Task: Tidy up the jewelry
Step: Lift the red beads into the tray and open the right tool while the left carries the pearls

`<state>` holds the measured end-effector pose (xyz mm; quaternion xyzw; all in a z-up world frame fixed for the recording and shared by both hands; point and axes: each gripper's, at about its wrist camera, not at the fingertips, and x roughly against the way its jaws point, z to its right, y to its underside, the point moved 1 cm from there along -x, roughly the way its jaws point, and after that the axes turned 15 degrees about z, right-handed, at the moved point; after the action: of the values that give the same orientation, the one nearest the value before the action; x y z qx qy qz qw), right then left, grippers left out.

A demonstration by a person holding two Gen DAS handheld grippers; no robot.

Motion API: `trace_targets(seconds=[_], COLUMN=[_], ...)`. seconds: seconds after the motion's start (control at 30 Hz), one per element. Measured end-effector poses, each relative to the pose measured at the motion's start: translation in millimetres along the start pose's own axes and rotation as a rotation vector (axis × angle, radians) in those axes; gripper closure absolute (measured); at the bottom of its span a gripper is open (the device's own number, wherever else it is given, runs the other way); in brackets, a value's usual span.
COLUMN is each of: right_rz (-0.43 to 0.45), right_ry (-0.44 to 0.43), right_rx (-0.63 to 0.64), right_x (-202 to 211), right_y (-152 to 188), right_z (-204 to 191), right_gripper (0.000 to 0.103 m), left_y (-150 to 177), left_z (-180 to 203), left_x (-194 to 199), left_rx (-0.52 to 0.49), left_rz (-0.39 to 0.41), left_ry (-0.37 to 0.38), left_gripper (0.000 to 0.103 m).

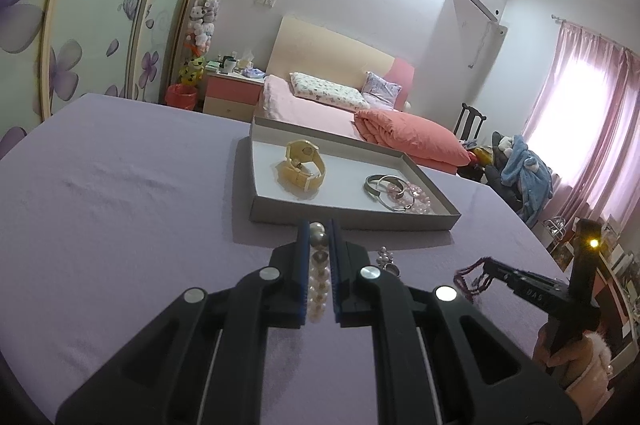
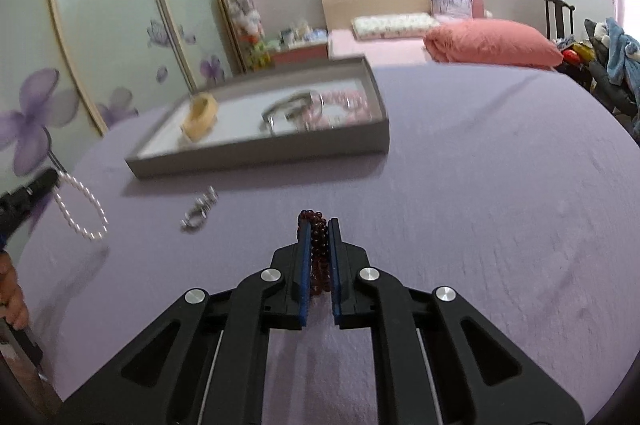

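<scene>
My left gripper [image 1: 319, 229] is shut on a white pearl bracelet [image 1: 319, 275], held just above the purple cloth in front of the grey tray [image 1: 352, 215]. From the right wrist view the same pearl bracelet [image 2: 82, 211] hangs as a loop from the left gripper [image 2: 54, 177] at the far left. My right gripper [image 2: 319, 225] is shut on a dark red bead bracelet [image 2: 318, 249], lifted off the cloth; the left wrist view shows that bracelet [image 1: 470, 275] dangling from the right gripper [image 1: 486, 265]. A small silver and pearl piece [image 1: 387, 259] [image 2: 200, 211] lies on the cloth before the tray.
The tray holds a yellow watch [image 1: 304, 165], silver bangles [image 1: 386, 191] and pink beads [image 1: 416, 197]. The purple cloth [image 1: 120, 205] covers the table. Beyond stand a bed with a coral duvet [image 1: 412, 137], a nightstand [image 1: 234, 93] and a wardrobe with flower doors [image 1: 72, 45]. A person's hand [image 1: 560, 353] grips the right tool.
</scene>
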<state>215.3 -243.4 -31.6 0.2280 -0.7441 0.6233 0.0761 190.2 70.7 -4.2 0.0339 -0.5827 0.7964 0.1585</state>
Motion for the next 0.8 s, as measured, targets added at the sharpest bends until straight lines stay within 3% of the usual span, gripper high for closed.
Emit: trace_targets(seconds=[0.5, 0.8], right_rz=[0.313, 0.383], right_ry=[-0.036, -0.039], right_rx=[0.012, 0.04], right_x=[51.1, 65.8], right_y=[-32.6, -38.2], right_z=[-10.1, -16.1], right_gripper=[0.094, 0.094], left_y=[-3.5, -8.3], left_z=[19.7, 35.0], left_x=[24.6, 39.1], left_rx=[-0.05, -0.093], left_rz=[0.06, 0.103], left_ry=[0.02, 0.036], left_gripper=[0.093, 0.093])
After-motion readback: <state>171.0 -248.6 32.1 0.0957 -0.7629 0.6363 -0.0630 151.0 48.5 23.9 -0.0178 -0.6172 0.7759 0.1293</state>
